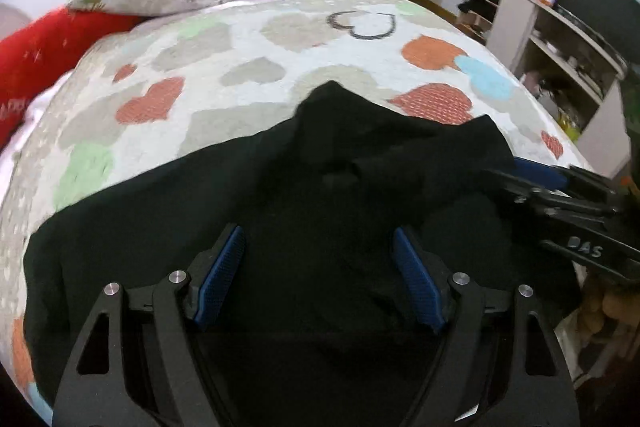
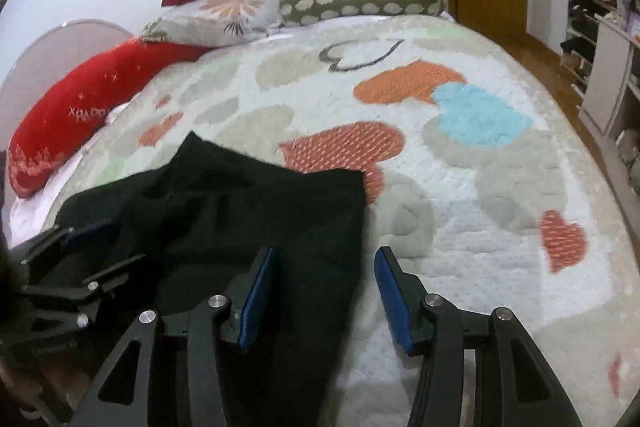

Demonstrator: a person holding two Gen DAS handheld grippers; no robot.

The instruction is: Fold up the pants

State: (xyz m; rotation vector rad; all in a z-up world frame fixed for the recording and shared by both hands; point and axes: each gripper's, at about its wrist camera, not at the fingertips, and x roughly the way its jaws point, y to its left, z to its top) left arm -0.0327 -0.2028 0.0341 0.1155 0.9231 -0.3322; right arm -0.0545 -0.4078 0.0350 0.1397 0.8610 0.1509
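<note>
While both jaws gape empty, only right wrist view shows pants (image 2: 224, 211) edge.

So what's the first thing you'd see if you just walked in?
The black pants, lying rumpled on the near side of the heart-patterned bedspread. Then the red pillows along the bed's far left edge. Both grippers, left gripper and right gripper, hover over the pants, jaws open.

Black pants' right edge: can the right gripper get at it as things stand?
Probably yes. The right gripper has its jaws open straddling the black pants' right edge on the heart-print bedspread, and nothing lies between them.
</note>
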